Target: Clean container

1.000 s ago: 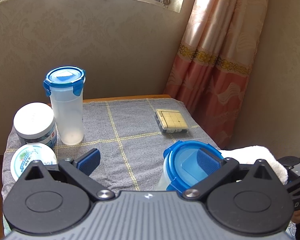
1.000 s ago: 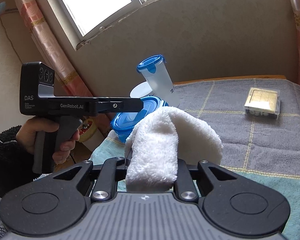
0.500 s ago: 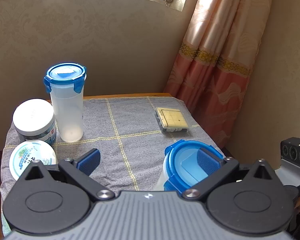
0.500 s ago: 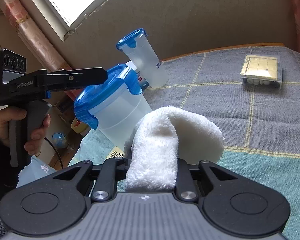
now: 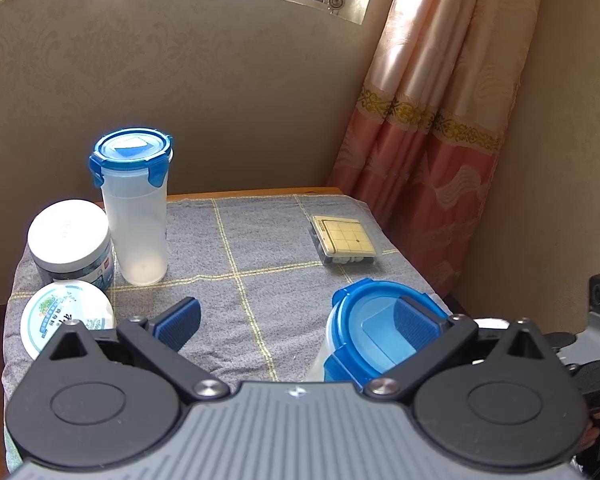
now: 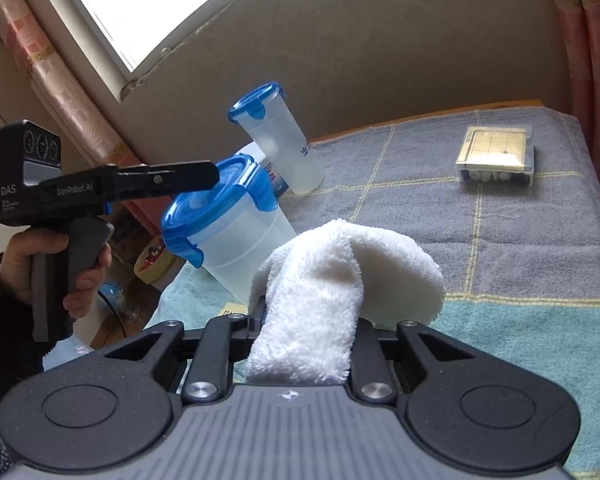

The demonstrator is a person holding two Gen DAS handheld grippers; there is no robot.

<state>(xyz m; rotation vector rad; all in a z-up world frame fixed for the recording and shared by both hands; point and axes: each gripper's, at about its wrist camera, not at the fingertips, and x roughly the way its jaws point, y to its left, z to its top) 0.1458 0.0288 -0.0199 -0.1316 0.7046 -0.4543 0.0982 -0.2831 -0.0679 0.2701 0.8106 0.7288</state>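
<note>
A person's hand (image 6: pixel 56 264), in a dark fuzzy sleeve, grips the pistol handle of the left gripper (image 5: pixel 296 316), whose blue-padded fingers (image 5: pixel 178 322) are spread wide apart; the left one hangs free over the grey checked cloth (image 5: pixel 260 240) and the right one lies across the blue lid of a clear plastic container (image 5: pixel 374 334), so nothing is clamped between them. Seen from the right wrist, this container (image 6: pixel 228 232) leans tilted near the front left edge of the table with the black finger of the left gripper (image 6: pixel 168 180) over its lid; whether the finger presses on the lid or only passes above it cannot be told. Further left on the cloth sit a low round tub with a printed lid (image 5: pixel 66 316), a jar with a white lid (image 5: pixel 70 236) behind it, and just beside that a tall clear cup with a blue clip lid (image 5: pixel 134 204), standing upright near the wall. Toward the right, well apart from these, a small flat clear box with a yellow grid card on top (image 5: pixel 346 240) lies near the pink curtain (image 5: pixel 440 120). The right gripper (image 6: pixel 304 328) is closed tight on a thick white towel (image 6: pixel 340 280), which bulges forward out of the jaws in a folded lump just beside the tilted container, close to its wall, though contact cannot be made out
</note>
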